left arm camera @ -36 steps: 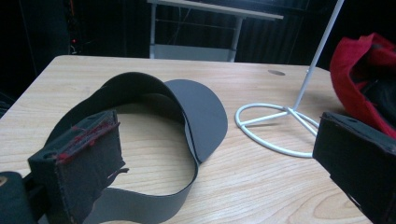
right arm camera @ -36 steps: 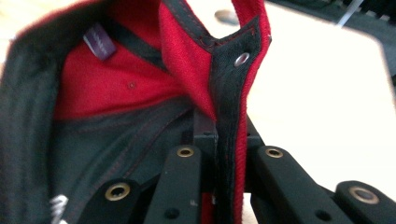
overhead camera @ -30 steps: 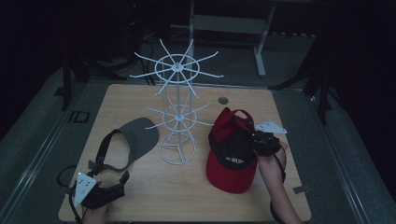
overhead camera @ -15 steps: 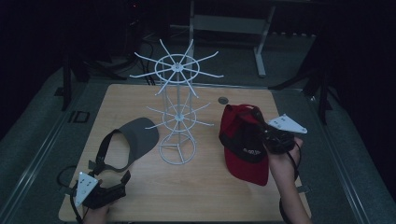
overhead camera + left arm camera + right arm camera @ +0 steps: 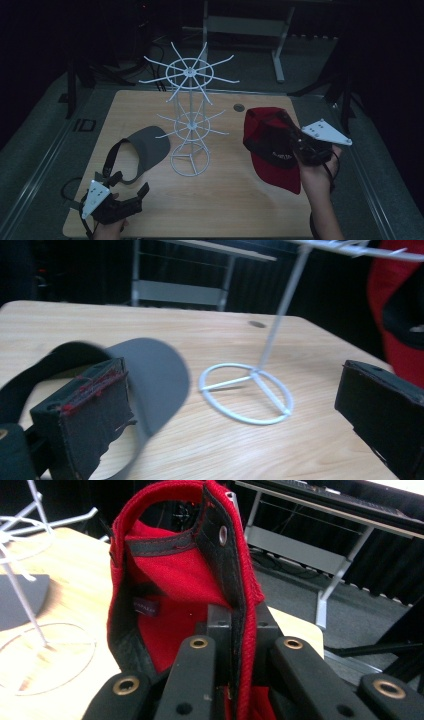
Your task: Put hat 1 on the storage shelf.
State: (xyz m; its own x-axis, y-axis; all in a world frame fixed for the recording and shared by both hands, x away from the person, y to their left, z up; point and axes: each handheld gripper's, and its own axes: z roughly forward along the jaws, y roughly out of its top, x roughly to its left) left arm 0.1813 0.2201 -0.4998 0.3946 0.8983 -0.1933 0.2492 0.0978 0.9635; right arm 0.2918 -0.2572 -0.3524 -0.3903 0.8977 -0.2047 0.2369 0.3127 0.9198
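Cap (image 5: pixel 272 145), red, pinched at its back edge by right gripper (image 5: pixel 305 147), lifted beside wire rack (image 5: pixel 189 107). Left gripper (image 5: pixel 117 205) spread, idle near grey visor (image 5: pixel 150 145). Likely next: hook cap onto a prong.

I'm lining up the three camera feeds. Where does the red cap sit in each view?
High view: red cap right of centre, held above the table by the right claw.
Left gripper view: red strip at the right edge.
Right gripper view: centre, clamped between the jaws.
Shared landmark: the white wire rack.
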